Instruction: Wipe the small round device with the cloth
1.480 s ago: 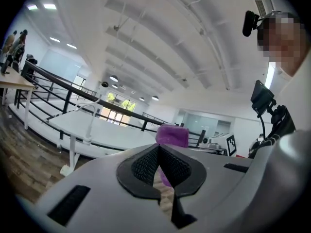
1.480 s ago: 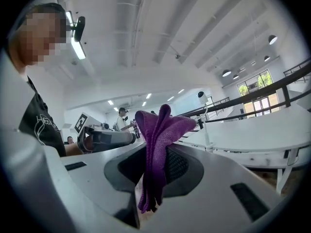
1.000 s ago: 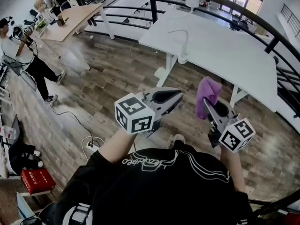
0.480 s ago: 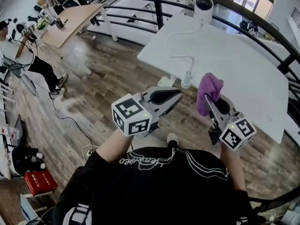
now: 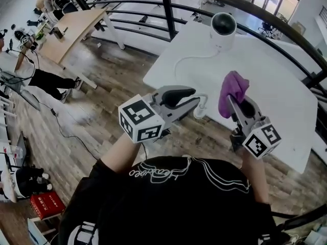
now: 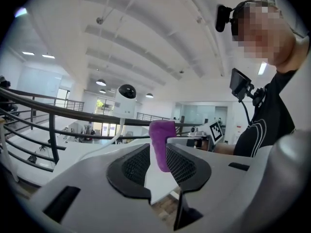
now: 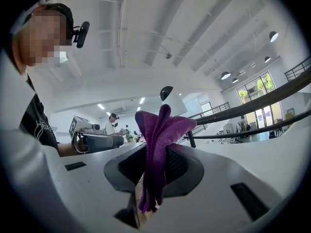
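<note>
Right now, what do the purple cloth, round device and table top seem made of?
The cloth: soft fabric, likely microfibre; it folds limply. The round device: apparently hard plastic, glossy black dome, white body. The table top: smooth matte white, maybe laminate.

Round device (image 5: 223,29) sits on counter (image 5: 276,70) at far edge w/ railing (image 5: 168,6) behind, its cable (image 5: 199,110) running to near edge, cloth (image 5: 232,91) in right claw (image 5: 239,103) above counter's near side, right of cable end.
</note>
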The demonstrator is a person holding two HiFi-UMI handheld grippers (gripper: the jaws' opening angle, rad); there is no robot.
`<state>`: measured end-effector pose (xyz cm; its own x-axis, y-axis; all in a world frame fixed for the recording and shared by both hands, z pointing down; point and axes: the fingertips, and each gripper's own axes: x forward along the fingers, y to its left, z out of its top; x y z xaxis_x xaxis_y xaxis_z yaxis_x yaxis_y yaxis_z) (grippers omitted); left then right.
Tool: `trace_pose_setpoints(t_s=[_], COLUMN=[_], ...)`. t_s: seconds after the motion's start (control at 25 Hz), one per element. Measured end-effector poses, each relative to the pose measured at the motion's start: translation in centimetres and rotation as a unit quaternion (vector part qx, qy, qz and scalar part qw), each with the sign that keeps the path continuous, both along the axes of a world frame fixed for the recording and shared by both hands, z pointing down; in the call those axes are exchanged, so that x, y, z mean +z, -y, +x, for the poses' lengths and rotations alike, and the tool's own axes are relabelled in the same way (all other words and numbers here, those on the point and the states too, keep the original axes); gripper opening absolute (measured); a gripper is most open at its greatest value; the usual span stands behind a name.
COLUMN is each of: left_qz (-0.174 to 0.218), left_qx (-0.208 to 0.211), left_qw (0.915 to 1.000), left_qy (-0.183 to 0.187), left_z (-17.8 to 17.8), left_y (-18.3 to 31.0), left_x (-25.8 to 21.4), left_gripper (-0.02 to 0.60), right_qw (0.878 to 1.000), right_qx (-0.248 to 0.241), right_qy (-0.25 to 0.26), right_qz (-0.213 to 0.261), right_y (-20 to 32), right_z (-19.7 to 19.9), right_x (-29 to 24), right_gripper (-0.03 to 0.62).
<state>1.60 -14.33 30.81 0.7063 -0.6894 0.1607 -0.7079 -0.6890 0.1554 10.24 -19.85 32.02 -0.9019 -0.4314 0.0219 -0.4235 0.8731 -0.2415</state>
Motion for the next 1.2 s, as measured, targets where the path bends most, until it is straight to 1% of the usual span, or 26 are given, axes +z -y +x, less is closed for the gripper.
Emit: trace_pose_setpoints(t_s=[0.08, 0.16, 0.28, 0.4, 0.52, 0.6, 0.68, 0.76, 1.0, 1.2], left_qz=[-0.002, -0.004, -0.005, -0.005, 0.007, 0.020, 0.032, 0.037, 0.041, 0.045], left_qx=[0.002, 0.009, 0.030, 0.057, 0.085, 0.104, 0.127, 0.151, 0.217, 0.251], left_qw=[1.0000, 0.9999, 0.9990, 0.9968, 0.9922, 0.9863, 0.9773, 0.9691, 0.9453, 0.9329], left_qy=[0.000, 0.009, 0.034, 0.056, 0.091, 0.127, 0.167, 0.192, 0.240, 0.254], left_z=[-1.1, -1.9, -2.6, -3.4, -3.7, -3.7, -3.4, -2.9, -1.3, -0.4], left_y=[1.2, 2.3, 4.2, 7.1, 10.1, 11.7, 12.9, 14.0, 16.0, 16.4], left_x=[-0.6, -0.1, 1.3, 2.2, 3.0, 3.8, 5.0, 6.0, 9.0, 10.2], left_gripper=[0.103, 0.111, 0.126, 0.130, 0.130, 0.130, 0.130, 0.130, 0.130, 0.130], right_qw=[1.000, 1.000, 0.999, 0.997, 0.995, 0.993, 0.991, 0.989, 0.985, 0.982], right_qx=[0.007, 0.020, 0.047, 0.071, 0.097, 0.115, 0.130, 0.144, 0.170, 0.181], right_qy=[-0.001, 0.001, 0.000, -0.007, -0.011, -0.014, -0.016, -0.017, -0.026, -0.042], right_qz=[-0.003, -0.006, -0.011, -0.014, -0.014, -0.013, -0.011, -0.011, -0.012, 0.014], right_y=[0.8, 1.2, 1.6, 2.5, 3.8, 4.5, 4.9, 5.2, 5.2, 4.5], right_z=[-0.4, -0.4, -0.1, 0.0, 0.1, 0.2, 0.4, 0.7, 1.1, 1.1], right_x=[-0.6, -0.1, 1.1, 1.6, 1.9, 2.0, 2.1, 2.2, 2.6, 2.0], right_gripper=[0.067, 0.067, 0.066, 0.067, 0.067, 0.067, 0.067, 0.067, 0.067, 0.067])
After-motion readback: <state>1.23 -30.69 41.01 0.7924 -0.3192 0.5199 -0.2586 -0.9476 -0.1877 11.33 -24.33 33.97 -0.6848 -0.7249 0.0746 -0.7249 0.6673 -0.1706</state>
